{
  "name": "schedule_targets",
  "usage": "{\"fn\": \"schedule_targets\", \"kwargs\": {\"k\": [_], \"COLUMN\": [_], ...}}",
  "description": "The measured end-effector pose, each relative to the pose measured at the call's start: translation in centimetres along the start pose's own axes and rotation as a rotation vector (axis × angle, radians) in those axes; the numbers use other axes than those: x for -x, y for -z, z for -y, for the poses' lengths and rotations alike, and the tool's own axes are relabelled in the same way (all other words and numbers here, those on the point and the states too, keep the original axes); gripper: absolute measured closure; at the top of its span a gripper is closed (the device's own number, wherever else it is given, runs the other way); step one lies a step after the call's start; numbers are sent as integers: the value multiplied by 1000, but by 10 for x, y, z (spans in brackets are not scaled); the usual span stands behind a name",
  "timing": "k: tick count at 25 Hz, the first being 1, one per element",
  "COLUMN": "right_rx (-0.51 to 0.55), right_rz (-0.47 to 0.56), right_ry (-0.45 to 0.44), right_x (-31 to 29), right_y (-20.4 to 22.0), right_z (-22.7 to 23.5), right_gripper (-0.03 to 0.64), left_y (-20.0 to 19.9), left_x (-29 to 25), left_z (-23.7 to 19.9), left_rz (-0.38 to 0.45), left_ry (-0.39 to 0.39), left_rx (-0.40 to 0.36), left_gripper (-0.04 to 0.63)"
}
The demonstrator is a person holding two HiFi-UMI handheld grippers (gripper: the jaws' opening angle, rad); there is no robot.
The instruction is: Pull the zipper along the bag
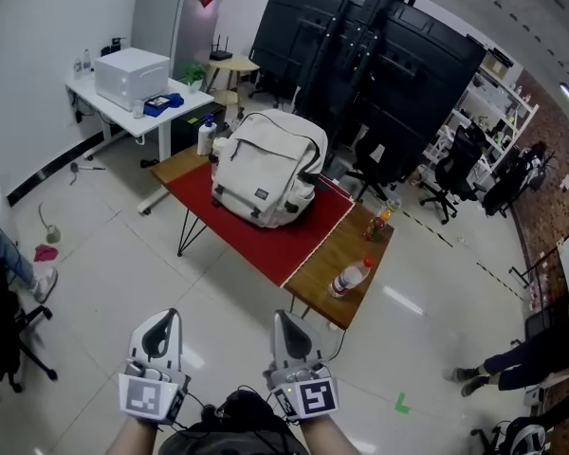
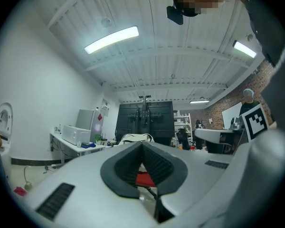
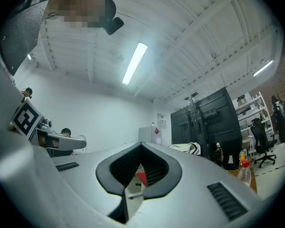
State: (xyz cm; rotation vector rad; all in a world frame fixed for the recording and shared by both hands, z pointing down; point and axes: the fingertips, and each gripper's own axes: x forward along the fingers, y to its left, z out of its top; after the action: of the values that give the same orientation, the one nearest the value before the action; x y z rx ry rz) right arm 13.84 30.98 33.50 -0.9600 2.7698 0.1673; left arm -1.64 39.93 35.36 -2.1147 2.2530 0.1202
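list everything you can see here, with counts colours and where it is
backpack: 1, cream, on the red mat
red mat: 1, red, covering most of the table
table: 1, brown wood, centre of the room
bottle: 1, clear with red cap, on the bare wood at the table's right end
white desk: 1, white, by the left wall
printer: 1, white, on the white desk
office chairs: at least 2, black, right side
left gripper: 1, grey, shut and empty, bottom of the head view
right gripper: 1, grey, shut and empty, beside it
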Motion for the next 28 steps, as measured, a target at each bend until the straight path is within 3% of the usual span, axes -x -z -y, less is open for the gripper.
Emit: {"fn": "schedule_targets", "kwargs": {"k": [6,11,28], "right_rx": [-10,-18,-60], "right_rz": [-11,11,19], "right_ry": [14,-7,11], "right_x": [-21,-58,-254], "right_y": [19,31,99], "right_z": [11,26,157], "right_gripper": [620,620,620], "left_y": [10,14,48], "left_x": [-24,-58,-297], "left_z": [-3,-23,-87], "left_rz": [-11,-3,-41], "left_ry": [36,3,27], "left_rx": [-1,-3,0], "left_gripper": [584,584,584]}}
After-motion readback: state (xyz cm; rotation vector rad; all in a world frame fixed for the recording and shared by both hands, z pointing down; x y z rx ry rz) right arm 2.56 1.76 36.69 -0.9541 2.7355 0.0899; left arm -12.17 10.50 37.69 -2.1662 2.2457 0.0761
